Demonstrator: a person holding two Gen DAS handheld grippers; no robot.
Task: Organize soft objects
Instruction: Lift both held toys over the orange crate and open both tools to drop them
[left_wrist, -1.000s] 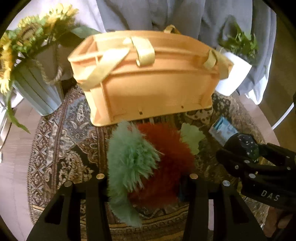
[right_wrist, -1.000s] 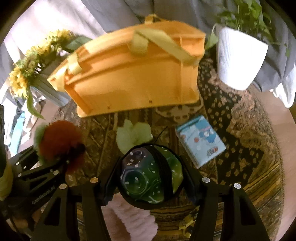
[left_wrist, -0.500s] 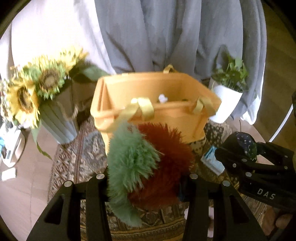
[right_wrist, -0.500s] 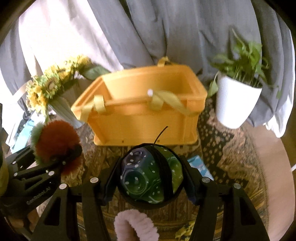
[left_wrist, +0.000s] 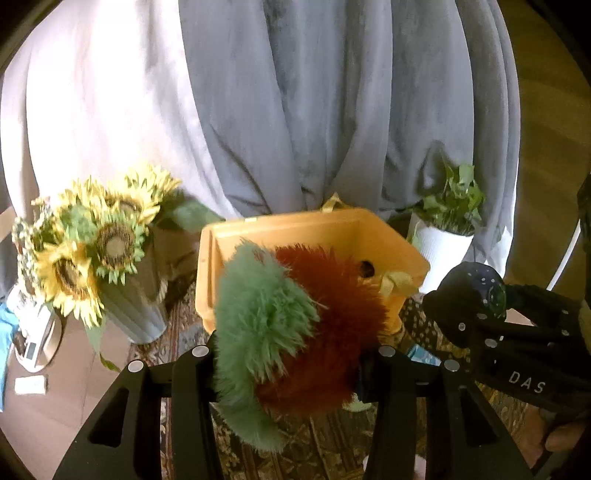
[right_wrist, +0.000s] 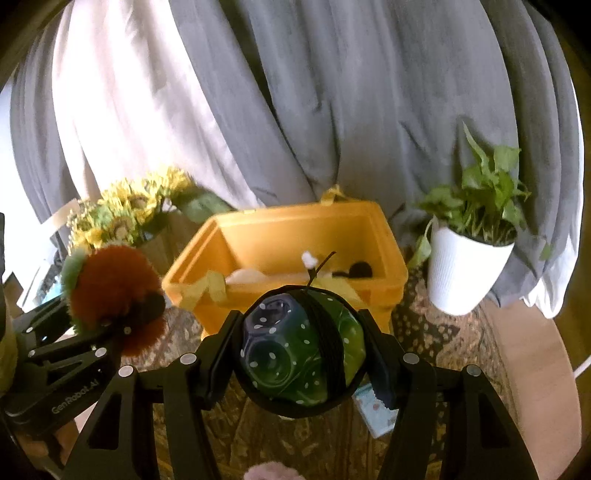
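Note:
My left gripper (left_wrist: 291, 354) is shut on a fluffy red and green toy (left_wrist: 295, 325), held up in the air in front of the orange crate (left_wrist: 314, 229). It also shows at the left of the right wrist view (right_wrist: 114, 291). My right gripper (right_wrist: 299, 350) is shut on a dark green and blue soft ball with white dots (right_wrist: 303, 347), also raised in front of the crate (right_wrist: 295, 225). The right gripper appears in the left wrist view (left_wrist: 476, 299). Several small items lie inside the crate (right_wrist: 354, 269).
A sunflower vase (left_wrist: 129, 306) stands left of the crate. A white potted plant (right_wrist: 465, 266) stands to its right. A patterned round rug (right_wrist: 443, 332) covers the table. A small blue card box (right_wrist: 376, 413) and a pink fluffy ring (right_wrist: 269, 470) lie below. Grey curtains hang behind.
Both grippers have lifted with their toys. The views now look down into the open crate from higher up, and the table objects have dropped lower in view.

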